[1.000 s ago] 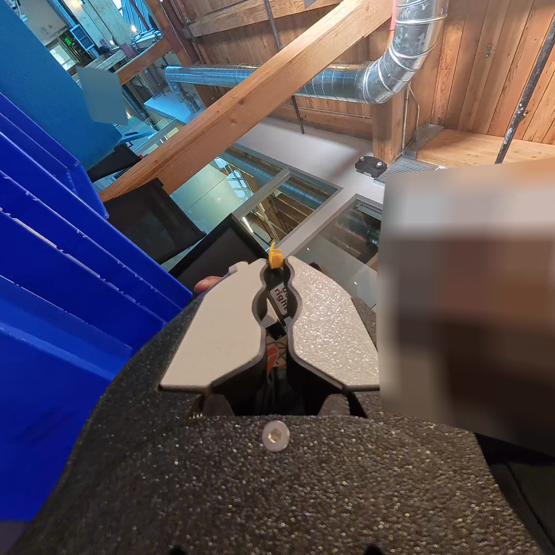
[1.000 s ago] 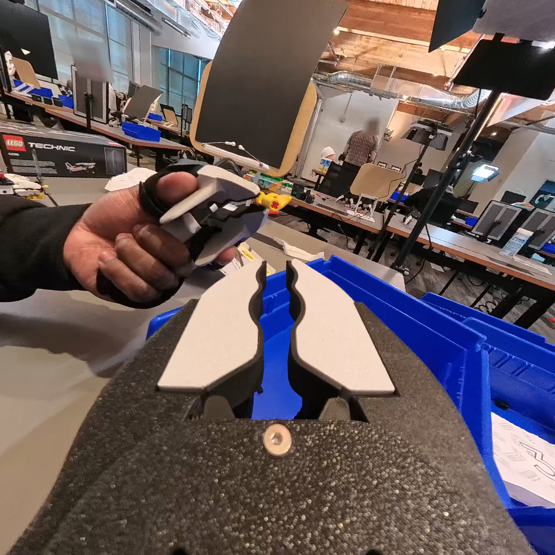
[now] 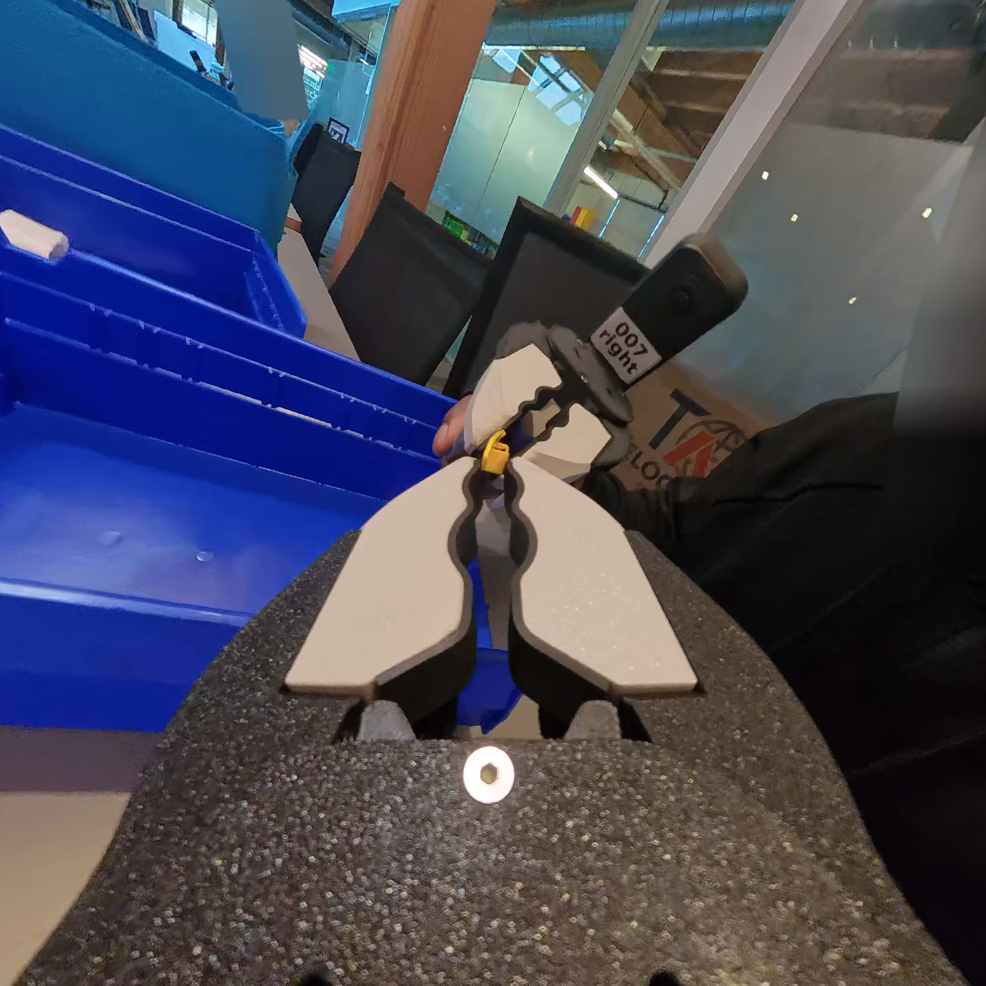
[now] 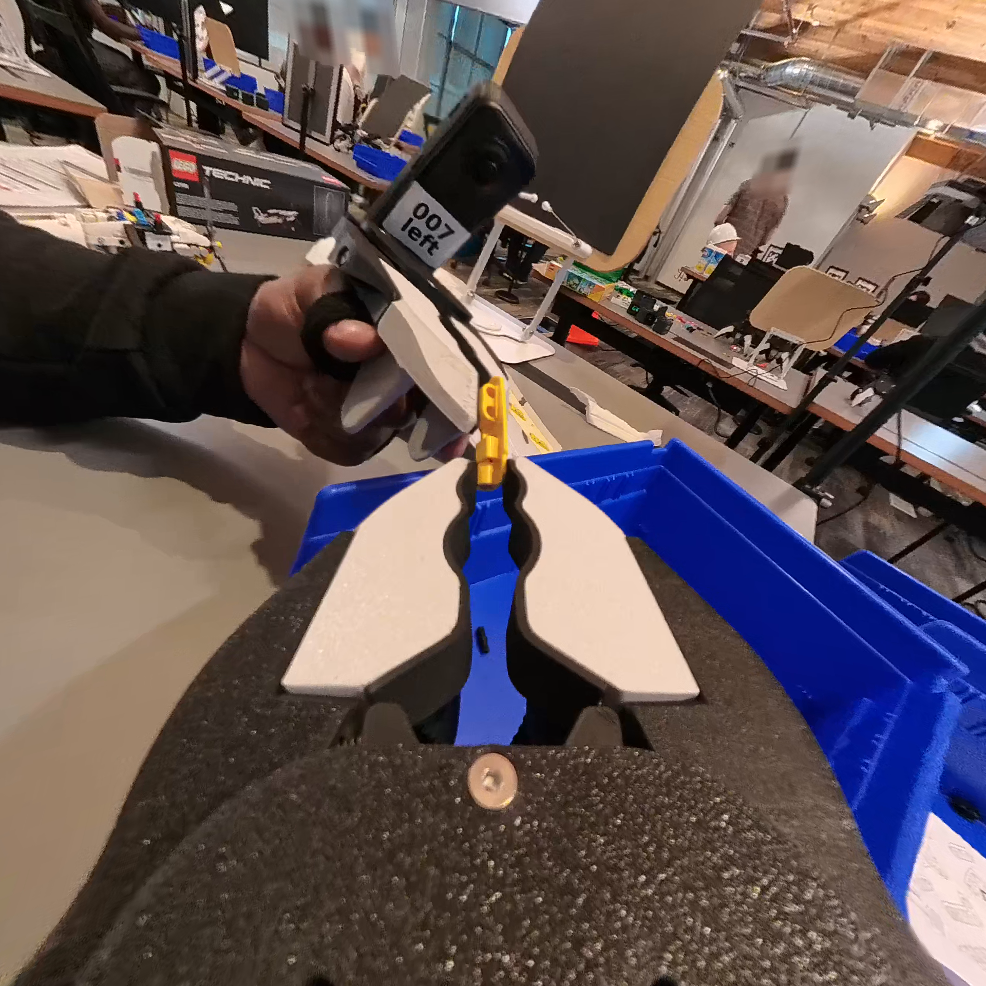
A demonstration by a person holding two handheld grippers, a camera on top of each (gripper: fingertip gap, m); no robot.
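White printed sticker on camera (image 3: 685,299) of right gripper (image 3: 525,427). White printed sticker on camera (image 4: 480,154) of left gripper (image 4: 475,405). Branded black box (image 4: 256,187) on table (image 4: 106,533). Lettered cardboard box (image 3: 688,443).

- The yellow piece (image 4: 492,435), at twelve o'clock from the right gripper (image 4: 491,475), is seen as smooth glossy plastic.
- The fingers (image 4: 395,576) are finished in matt, finely grained grey.
- The blue bin (image 4: 757,576) is moulded in shiny plastic.
- The post (image 3: 411,106) is made of bare wood.
- The sleeve (image 4: 106,331) is of black cloth.
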